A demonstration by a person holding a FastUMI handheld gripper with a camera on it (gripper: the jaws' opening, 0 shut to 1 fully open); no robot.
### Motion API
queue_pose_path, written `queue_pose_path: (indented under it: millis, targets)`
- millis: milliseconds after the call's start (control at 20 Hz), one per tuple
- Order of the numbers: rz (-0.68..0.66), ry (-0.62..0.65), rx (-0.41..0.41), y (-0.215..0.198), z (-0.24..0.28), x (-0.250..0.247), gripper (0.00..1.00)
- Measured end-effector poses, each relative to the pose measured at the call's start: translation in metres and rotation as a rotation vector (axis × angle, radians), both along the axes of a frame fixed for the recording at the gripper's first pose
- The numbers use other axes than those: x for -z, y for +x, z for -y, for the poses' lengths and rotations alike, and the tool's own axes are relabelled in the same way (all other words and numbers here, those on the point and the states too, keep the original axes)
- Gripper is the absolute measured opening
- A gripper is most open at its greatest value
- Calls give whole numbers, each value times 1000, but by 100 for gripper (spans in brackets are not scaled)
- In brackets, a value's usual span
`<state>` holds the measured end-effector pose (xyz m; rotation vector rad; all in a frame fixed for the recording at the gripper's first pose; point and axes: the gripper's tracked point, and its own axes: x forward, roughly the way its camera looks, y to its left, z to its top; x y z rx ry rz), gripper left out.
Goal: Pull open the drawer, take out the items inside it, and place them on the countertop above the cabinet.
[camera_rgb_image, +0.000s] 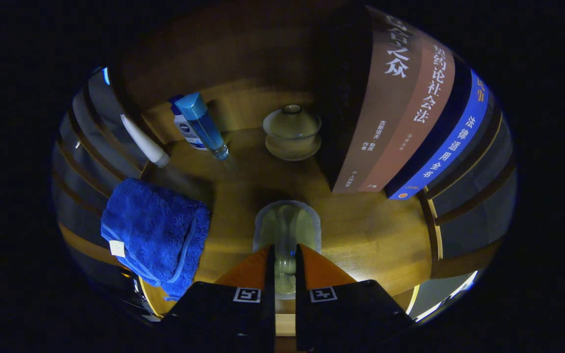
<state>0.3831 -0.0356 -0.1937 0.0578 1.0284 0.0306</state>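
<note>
My gripper [284, 251] is shut on a small clear glass cup [286, 223], both fingers pressing its sides. The cup's rim reaches ahead of the fingertips, over the wooden countertop [361, 230]. I cannot tell whether the cup's base touches the wood. Beyond it stands a pale lidded tea bowl on a saucer [292, 131]. To the left beyond the fingers are a blue capped bottle [203, 125], leaning, with a white lotion bottle [187, 131] behind it and a white tube [143, 140].
A folded blue towel [157, 235] lies left of the fingers, hanging over the counter's edge. Three upright books [410, 113] stand to the right beyond the cup. A wooden back wall [243, 54] closes the far side. Slatted frames flank both sides.
</note>
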Motion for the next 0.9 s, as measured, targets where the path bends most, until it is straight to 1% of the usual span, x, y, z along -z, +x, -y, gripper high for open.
queue_pose_path:
  millis: [50,100,150,200,300,450,600,700,800,900]
  targets:
    - [0,7,-2,0,-1,0,24]
    - [6,11,-6,1,-2,-1,24]
    - [5,12,-13,1,-2,-1,27]
    - [3,16,-17,-1,-3,-1,27]
    - [12,22,-13,-3,-6,-3,49]
    - [80,16,-15,-4,-8,-13,99]
    - [179,21,-10,-7,-11,-27,99]
    - [264,53,-17,-14,-16,-41,99]
    - [381,81,-36,-23,-19,-62,99]
    - [528,86,-72,-38,-20,-88,99]
